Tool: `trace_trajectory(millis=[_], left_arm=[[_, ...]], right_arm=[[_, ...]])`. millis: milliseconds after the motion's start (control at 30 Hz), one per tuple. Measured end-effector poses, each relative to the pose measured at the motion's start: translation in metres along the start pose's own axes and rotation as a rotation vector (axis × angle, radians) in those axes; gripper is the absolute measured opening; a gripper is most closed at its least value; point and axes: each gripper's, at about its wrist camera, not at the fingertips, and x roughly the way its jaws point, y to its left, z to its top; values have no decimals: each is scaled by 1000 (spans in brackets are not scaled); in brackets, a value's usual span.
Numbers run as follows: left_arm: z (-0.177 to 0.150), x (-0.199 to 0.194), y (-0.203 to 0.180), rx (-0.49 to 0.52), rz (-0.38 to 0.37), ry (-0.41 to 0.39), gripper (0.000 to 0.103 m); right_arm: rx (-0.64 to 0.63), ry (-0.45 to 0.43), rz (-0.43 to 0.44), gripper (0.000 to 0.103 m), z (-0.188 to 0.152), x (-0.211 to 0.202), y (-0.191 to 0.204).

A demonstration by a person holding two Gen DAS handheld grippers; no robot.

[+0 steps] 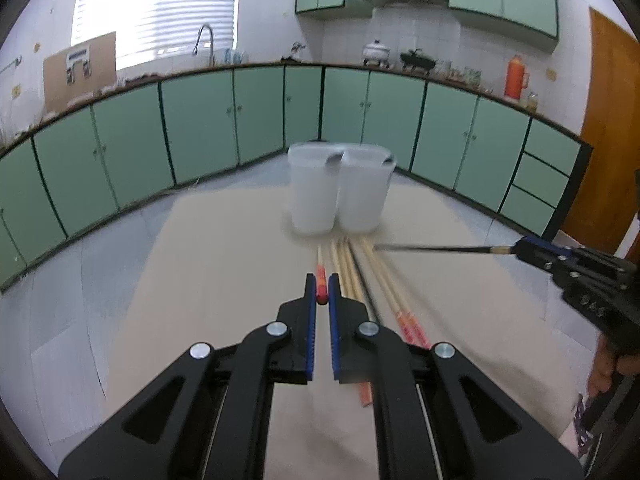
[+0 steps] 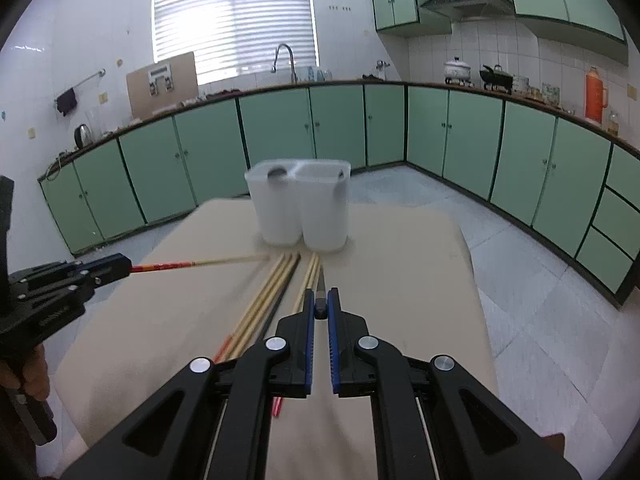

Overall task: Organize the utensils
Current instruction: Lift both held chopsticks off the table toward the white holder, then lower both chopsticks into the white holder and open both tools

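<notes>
My left gripper is shut on the red end of a red-handled chopstick; in the right wrist view that gripper holds the chopstick above the table, tip toward the holder. My right gripper is shut on the end of a dark chopstick; in the left wrist view that gripper holds the dark chopstick pointing left over the pile. Several wooden chopsticks lie on the beige table. A white two-cup utensil holder stands behind them, also in the right wrist view.
The table's far edge lies just behind the holder, with grey tiled floor around. Green kitchen cabinets line the walls. A person's hand holds the left gripper's handle.
</notes>
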Motion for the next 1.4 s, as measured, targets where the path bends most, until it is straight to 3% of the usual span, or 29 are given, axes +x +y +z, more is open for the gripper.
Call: trace_trajectory(millis=[333, 900, 1167, 1400], left_arm=[[55, -14, -15, 28, -35, -107, 5], [110, -3, 3, 1, -74, -160, 5], [159, -17, 6, 6, -72, -266, 5], [222, -7, -4, 29, -61, -374, 5]], right_arm=[[-59, -34, 55, 6, 53, 3, 2], [-114, 0, 180, 6, 110, 7, -6], [-123, -105, 214, 6, 169, -26, -18], [-145, -196, 163, 6, 221, -22, -20]])
